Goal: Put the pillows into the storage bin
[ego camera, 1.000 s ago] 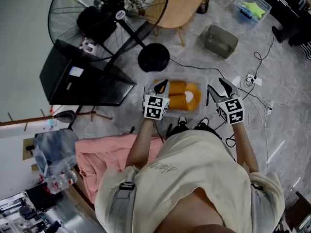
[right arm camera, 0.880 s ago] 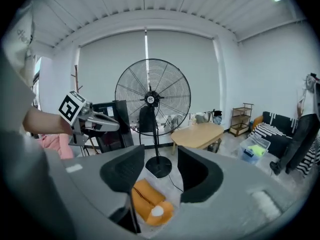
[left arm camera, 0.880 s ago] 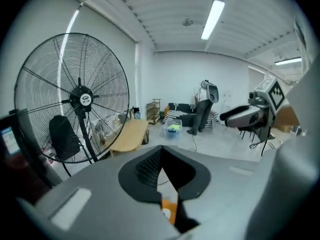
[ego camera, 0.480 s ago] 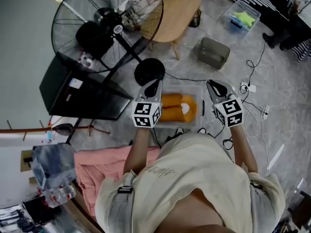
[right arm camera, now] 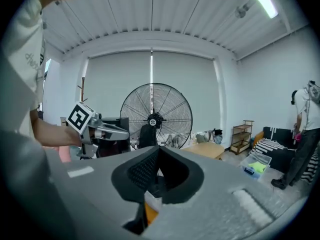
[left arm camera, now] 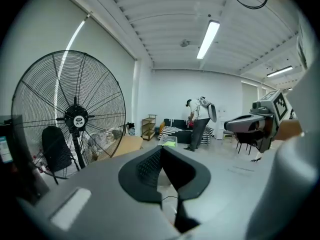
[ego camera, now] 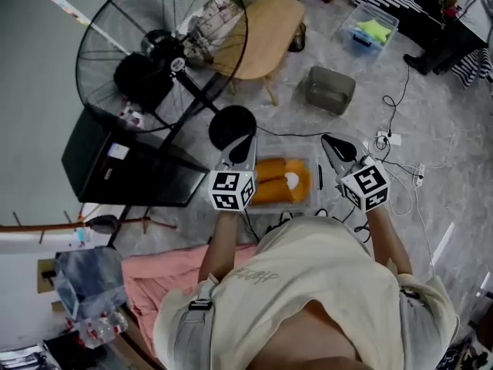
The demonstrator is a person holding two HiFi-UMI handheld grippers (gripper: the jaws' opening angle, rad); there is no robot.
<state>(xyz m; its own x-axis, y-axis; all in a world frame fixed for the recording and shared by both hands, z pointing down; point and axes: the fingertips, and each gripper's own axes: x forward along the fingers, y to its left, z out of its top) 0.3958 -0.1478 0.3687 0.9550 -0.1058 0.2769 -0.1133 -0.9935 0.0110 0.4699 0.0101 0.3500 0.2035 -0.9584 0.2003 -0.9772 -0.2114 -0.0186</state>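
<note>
Orange pillows (ego camera: 281,182) already inside clear storage bin (ego camera: 290,149) on floor, between both tongs. Left tongs (ego camera: 243,143) together, empty. Right tongs (ego camera: 333,145) just closed, nothing between. No pillow seen outside bin, so task judged essentially done.

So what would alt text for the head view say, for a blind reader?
A person, seen from above, holds the left gripper and right gripper, jaws shut and empty, flanking a clear storage bin with orange pillows inside. A large black fan stands beyond.
</note>
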